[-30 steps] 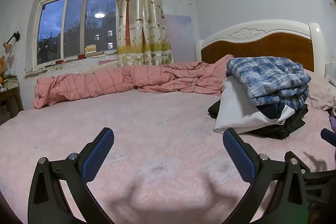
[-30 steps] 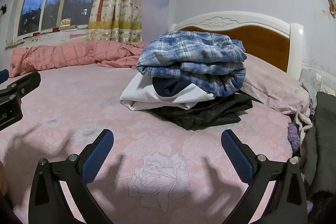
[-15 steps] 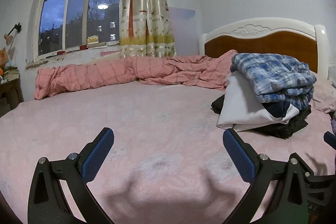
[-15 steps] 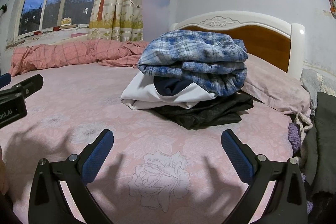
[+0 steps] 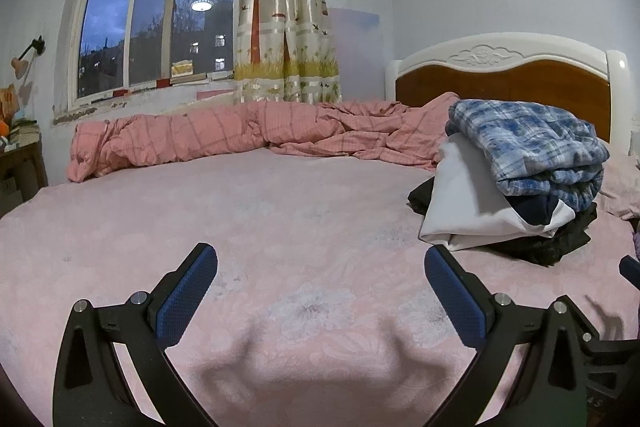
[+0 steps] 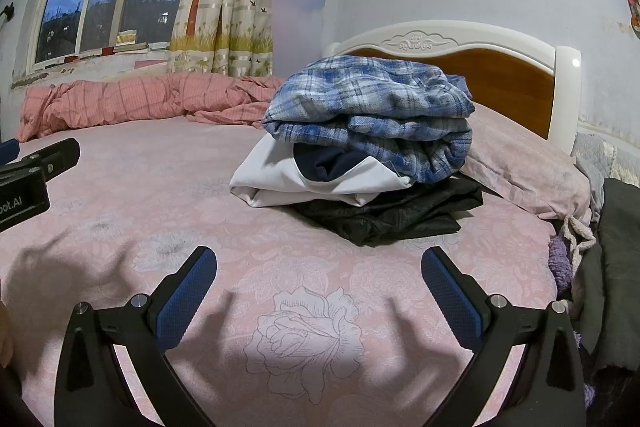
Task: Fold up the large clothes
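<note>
A stack of folded clothes sits on the pink bed sheet near the headboard: a blue plaid garment on top, a white one with a navy piece inside, and a black one at the bottom. My right gripper hovers open over the sheet in front of the stack, holding nothing. My left gripper is open and empty too, left of the stack over bare sheet. The left gripper's body shows at the right wrist view's left edge.
A rumpled pink checked quilt lies along the window side of the bed. A pink pillow rests by the wood-and-white headboard. Dark and purple loose clothes pile at the bed's right edge. A small table stands far left.
The left wrist view has tilted upward a little, showing more wall and window. The right wrist view has barely shifted. Both grippers stay open and empty.
</note>
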Demonstrator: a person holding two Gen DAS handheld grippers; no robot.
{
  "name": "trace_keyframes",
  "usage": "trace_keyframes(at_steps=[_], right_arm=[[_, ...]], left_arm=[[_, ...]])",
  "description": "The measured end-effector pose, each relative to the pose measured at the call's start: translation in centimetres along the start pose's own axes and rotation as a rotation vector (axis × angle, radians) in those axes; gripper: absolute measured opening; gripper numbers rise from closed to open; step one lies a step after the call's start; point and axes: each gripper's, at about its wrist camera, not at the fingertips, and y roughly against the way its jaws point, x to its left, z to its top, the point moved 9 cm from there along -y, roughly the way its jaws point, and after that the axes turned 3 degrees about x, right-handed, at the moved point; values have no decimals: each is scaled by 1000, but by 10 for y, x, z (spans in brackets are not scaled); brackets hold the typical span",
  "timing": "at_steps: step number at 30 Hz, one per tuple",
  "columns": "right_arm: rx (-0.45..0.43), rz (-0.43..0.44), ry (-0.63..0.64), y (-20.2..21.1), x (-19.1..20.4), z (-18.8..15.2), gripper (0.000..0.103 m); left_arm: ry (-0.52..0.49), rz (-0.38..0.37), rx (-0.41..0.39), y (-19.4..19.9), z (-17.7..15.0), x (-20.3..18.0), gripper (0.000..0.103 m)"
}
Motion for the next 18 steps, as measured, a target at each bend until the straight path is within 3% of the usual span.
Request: trace_keyframes(at_steps=[18], right_arm=[[2,2,3,-1,0,-1,103]], left_arm=[[-53,8,-30,5,2,-12,103]])
